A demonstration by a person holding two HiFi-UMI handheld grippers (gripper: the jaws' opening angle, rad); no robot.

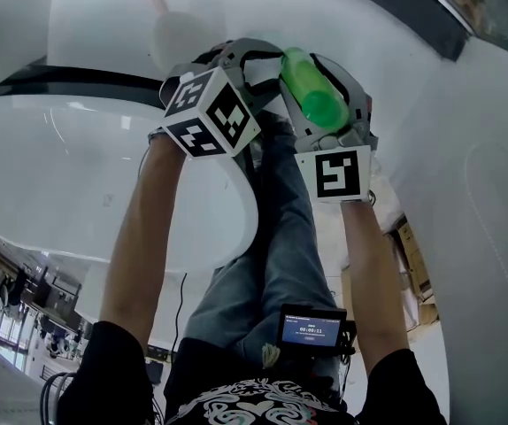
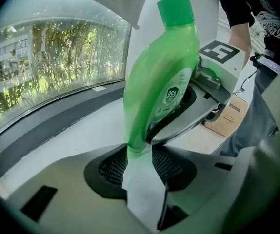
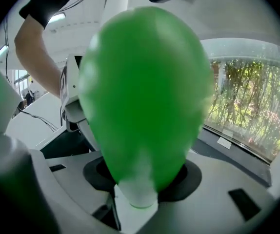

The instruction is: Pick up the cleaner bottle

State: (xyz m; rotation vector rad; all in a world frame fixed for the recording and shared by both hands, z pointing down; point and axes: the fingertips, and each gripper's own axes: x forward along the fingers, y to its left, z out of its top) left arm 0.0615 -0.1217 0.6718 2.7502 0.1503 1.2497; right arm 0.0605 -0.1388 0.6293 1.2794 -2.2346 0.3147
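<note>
I see the green bottle [image 1: 311,96] held in the air, caught between both tools. My right tool [image 3: 140,179] is clamped on its body, and the bottle fills most of that tool's view. My left tool [image 2: 140,155] is closed on the bottle's lower edge, a pad pressed to either side and the cap pointing away from it. In the head view the white counter [image 1: 77,166] curves left of the bottle. A curved window [image 2: 57,67] runs beyond the bottle, and a cardboard box [image 2: 228,113] sits low behind it.
</note>
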